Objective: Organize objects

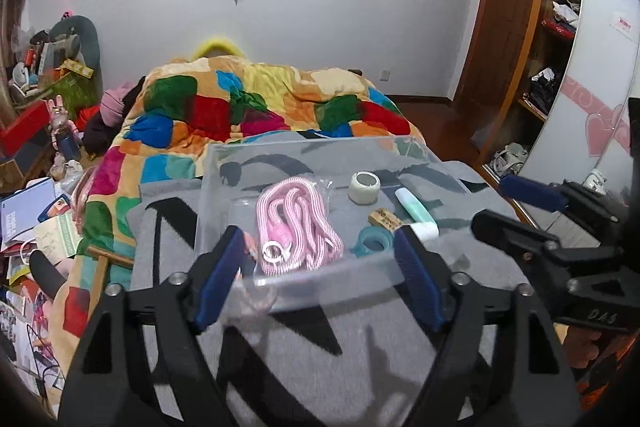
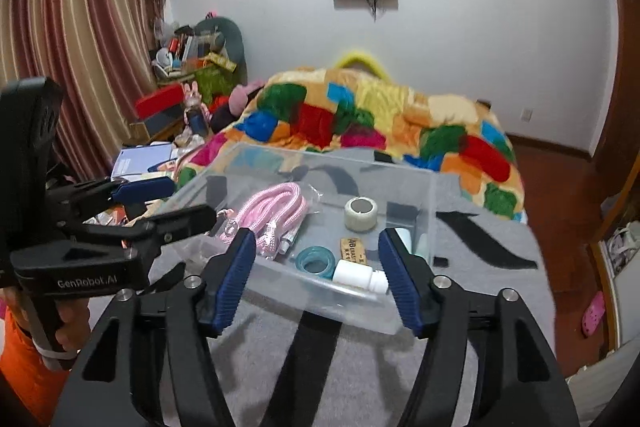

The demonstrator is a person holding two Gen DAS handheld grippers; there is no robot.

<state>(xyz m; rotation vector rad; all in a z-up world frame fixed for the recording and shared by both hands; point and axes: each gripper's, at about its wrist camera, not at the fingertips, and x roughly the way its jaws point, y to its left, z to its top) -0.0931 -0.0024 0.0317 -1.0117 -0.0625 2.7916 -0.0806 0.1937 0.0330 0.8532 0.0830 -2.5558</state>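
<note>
The clear plastic box point(image 1: 224, 187) sits on the grey-and-black blanket point(image 1: 172, 227) at the foot of the bed, already holding a bagged pink braided cord point(image 1: 296, 223), white tape roll point(image 1: 364, 187), teal ring point(image 2: 316, 261), white bottle point(image 2: 358, 275) and mint tube point(image 1: 410, 205). Sorting looks nearly finished. Left gripper point(image 1: 320, 283) and right gripper point(image 2: 316, 279) both gape wide, empty, just before the box's near wall.

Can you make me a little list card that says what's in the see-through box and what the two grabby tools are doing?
box: clear plastic bin on a grey blanket
inside: pink rope, white tape roll, teal ring, white bottle, small tan tag, mint-and-white tube
left tool: open, holding nothing, at the bin's near edge
right tool: open, holding nothing, at the bin's near edge
behind: colourful patchwork quilt
</note>
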